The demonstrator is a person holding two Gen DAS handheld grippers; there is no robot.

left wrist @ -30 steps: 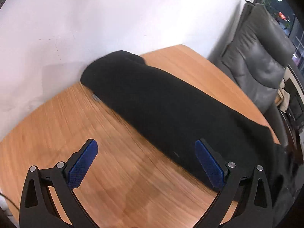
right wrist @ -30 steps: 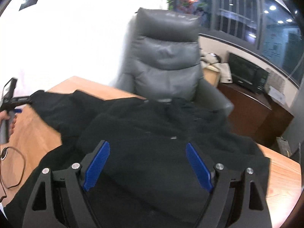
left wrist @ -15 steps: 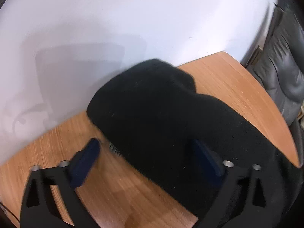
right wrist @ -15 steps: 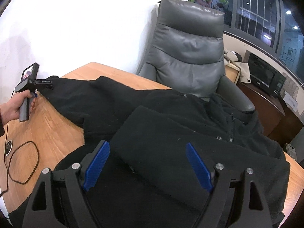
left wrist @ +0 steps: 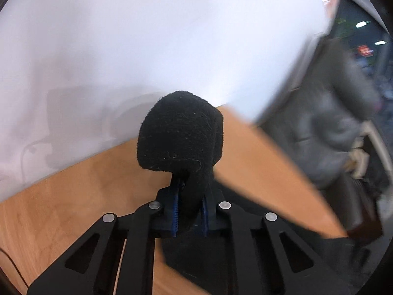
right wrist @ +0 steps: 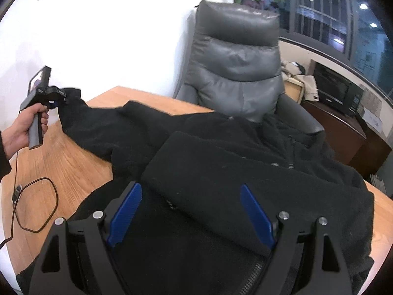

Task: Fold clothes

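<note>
A black fleece jacket point(right wrist: 221, 172) lies spread over the wooden table point(right wrist: 68, 162). Its one sleeve is folded across the body. The other sleeve stretches to the left, and its cuff point(left wrist: 180, 132) bulges up out of my left gripper point(left wrist: 189, 194), which is shut on it and holds it lifted off the tabletop. From the right wrist view that left gripper point(right wrist: 57, 98) shows in a person's hand point(right wrist: 22, 127) at the table's far left. My right gripper point(right wrist: 190, 194) hovers open above the folded sleeve, with its blue pads point(right wrist: 125, 211) apart and pressing on nothing.
A grey leather armchair point(right wrist: 235, 56) stands behind the table against a white wall point(left wrist: 147, 36). A thin black cable point(right wrist: 36, 204) loops on the table at the left. A dark cabinet point(right wrist: 343, 113) with a black appliance stands at the right.
My left gripper closed on the sleeve cuff and raised it off the table. The right gripper stayed open and moved a little over the jacket.
</note>
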